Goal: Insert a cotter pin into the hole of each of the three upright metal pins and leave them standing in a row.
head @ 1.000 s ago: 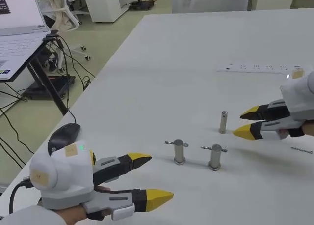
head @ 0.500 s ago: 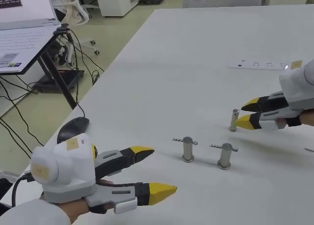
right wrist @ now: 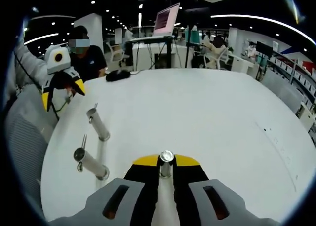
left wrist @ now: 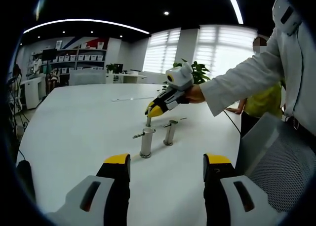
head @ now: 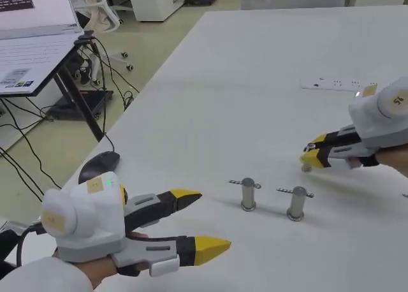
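Since half a second ago the right gripper has closed in on the bare pin. Its yellow tips were then just beside the upright cylinder and now sit on either side of it. In the right gripper view the black-and-yellow jaws are clamped on the pin's smooth grey shaft, and its flat round top pokes up between them. In the head view only the pin's foot shows below the tips, resting on the matte white table.

Near the bare pin, on the side toward the person, the first steel pin stands upright. It is a short polished cylinder with a slightly flared base. The second steel pin, of the same shape, stands a little farther from the bare pin, toward the left gripper. A thin wire cotter pin passes crosswise through the top of the first and sticks out on both sides. The second cotter pin does the same on the other.

The left gripper hovers well apart from the bare pin, beyond both fitted pins. Its pointed yellow-tipped jaws are spread wide with nothing between them.

A flat white power strip lies well beyond the bare pin. A dark rounded mouse sits farthest from it, past the left gripper.
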A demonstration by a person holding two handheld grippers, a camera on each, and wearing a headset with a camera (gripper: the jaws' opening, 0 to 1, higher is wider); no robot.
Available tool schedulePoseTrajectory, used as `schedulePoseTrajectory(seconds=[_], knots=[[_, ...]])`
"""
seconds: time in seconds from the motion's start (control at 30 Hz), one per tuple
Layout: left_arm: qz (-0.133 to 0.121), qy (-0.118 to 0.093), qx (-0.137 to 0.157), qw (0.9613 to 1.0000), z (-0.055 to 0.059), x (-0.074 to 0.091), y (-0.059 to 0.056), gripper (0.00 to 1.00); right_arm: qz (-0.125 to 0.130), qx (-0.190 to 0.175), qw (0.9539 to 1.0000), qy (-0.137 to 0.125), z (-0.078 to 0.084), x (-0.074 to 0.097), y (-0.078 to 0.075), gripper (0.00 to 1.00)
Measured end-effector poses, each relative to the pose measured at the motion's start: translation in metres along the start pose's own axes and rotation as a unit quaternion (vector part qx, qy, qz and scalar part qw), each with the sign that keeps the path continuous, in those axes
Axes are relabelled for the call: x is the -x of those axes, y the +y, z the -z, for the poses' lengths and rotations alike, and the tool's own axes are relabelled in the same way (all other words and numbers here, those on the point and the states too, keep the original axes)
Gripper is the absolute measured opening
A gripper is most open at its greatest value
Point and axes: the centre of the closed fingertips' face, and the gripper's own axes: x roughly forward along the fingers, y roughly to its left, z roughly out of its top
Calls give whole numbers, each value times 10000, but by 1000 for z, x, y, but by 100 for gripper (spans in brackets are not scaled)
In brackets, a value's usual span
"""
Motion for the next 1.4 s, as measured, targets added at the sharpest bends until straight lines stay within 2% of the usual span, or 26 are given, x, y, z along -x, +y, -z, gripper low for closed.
schedulePoseTrajectory(seconds=[0.33,0.7,0.9,1.07,1.4], knots=[[33,4,-40,10000,-2,-2,-1,59,108,0,9999,56,3,4,-5,9],[130,66,-124,9998,-2,-6,-4,59,82,-46,10000,-10,13,31,6,9],[217,116,-220,9995,-4,-11,-10,59,103,-84,9999,-22,21,50,14,9],[286,147,-264,9991,-5,-15,-13,59,88,-103,9999,-72,25,63,28,9],[423,187,-355,9983,-8,-22,-19,59,-80,-140,9997,-168,29,83,68,9]])
